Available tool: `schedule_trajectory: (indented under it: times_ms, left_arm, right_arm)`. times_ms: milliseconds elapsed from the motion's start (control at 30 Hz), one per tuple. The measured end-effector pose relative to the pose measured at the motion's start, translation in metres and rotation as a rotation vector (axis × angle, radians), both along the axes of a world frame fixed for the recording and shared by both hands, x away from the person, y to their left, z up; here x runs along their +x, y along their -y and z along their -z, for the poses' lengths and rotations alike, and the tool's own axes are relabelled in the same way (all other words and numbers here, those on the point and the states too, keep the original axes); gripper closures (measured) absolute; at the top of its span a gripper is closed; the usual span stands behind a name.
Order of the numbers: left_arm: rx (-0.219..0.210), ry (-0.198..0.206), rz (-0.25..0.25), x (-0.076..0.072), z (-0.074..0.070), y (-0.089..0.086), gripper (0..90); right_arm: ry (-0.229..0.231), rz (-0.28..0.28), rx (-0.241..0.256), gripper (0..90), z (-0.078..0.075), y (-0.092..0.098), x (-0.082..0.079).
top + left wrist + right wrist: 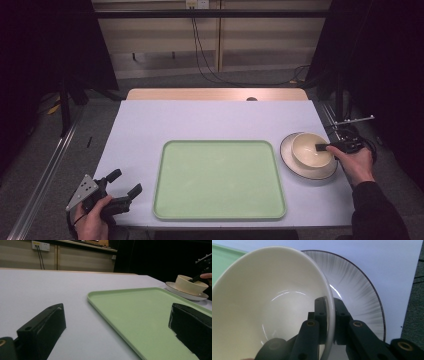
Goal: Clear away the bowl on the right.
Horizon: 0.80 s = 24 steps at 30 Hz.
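A cream bowl (pixel 310 149) sits on a white plate (pixel 288 152) with a dark rim, right of a pale green tray (pixel 219 179). My right gripper (pixel 321 147) is shut on the bowl's near rim: in the right gripper view one jaw is inside the bowl (pixel 267 302) and one outside, over the plate (pixel 359 290). My left gripper (pixel 125 183) rests open near the table's front left corner, nothing between its jaws. In the left gripper view the tray (pixel 140 310) lies ahead and the bowl (pixel 190 285) on its plate (pixel 186 294) stands far right.
The tray is bare and lies in the middle of the light table (pixel 200 120). Cables (pixel 200 50) hang by the back wall. Dark curtains stand at both sides, and a metal rail (pixel 45 170) runs along the floor at the left.
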State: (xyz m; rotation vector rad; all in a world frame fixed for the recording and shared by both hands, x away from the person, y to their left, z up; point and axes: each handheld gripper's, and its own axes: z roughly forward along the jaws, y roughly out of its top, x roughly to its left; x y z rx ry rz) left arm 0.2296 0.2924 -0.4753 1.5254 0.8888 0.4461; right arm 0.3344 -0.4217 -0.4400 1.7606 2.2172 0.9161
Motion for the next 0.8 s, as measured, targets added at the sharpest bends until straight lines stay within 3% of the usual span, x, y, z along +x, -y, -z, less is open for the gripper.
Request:
schedule_trajectory:
  times_ms: [567,800]
  left_arm:
    - [0.001,0.000,-0.002,0.000,0.000,0.000,1.1]
    - [0.002,0.001,0.001,0.000,0.000,0.000,1.1]
  right_arm:
    - [0.034,0.010,0.038,83.4,-0.003,0.010,-0.009]
    - [0.041,0.017,0.080,83.5,-0.007,0.008,-0.011]
